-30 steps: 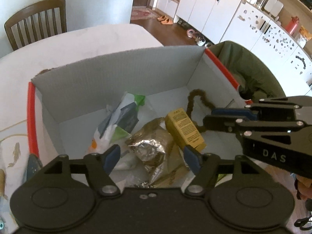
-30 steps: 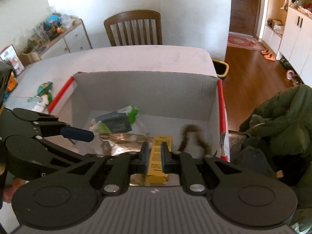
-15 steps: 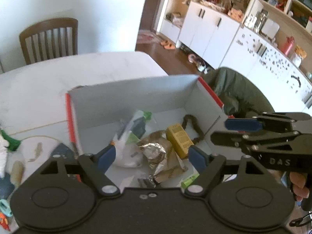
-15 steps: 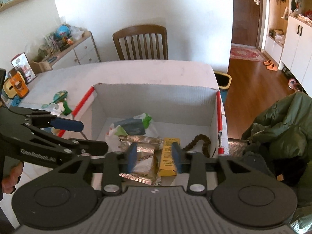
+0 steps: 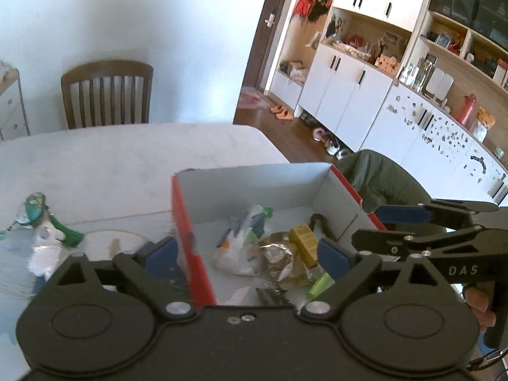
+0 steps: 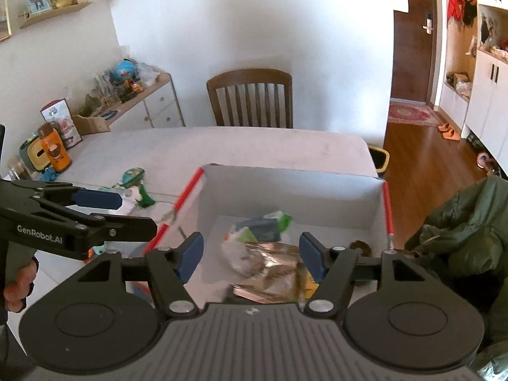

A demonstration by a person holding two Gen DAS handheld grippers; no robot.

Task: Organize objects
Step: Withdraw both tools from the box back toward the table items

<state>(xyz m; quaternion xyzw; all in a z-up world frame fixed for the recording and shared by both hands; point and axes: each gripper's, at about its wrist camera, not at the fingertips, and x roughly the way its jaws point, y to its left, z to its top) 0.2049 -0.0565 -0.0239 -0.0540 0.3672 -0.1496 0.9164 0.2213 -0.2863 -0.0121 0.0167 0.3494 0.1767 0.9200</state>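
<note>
A white cardboard box (image 5: 254, 187) with red edges stands on the table. Inside lie a white and green bag (image 5: 244, 238), a crumpled foil bag (image 5: 279, 254), a yellow carton (image 5: 303, 244), a brown cord (image 5: 320, 222) and a green tube (image 5: 319, 284). My left gripper (image 5: 246, 254) hovers open above the box's left wall, holding nothing. In the right wrist view the box (image 6: 285, 187) lies below my right gripper (image 6: 250, 250), which is wide open and empty. Each gripper shows from the side in the other's view: the right gripper (image 5: 377, 227), the left gripper (image 6: 133, 212).
Left of the box, a green toy (image 5: 35, 212) and white packets lie on the pale table (image 6: 254, 146). A wooden chair (image 6: 250, 98) stands at the far side. A green jacket (image 6: 460, 231) hangs right of the box. An orange bottle (image 6: 54, 150) sits far left.
Both grippers have risen and drawn back from the box. The right gripper's fingers went from nearly shut to wide open. The yellow carton stays in the box.
</note>
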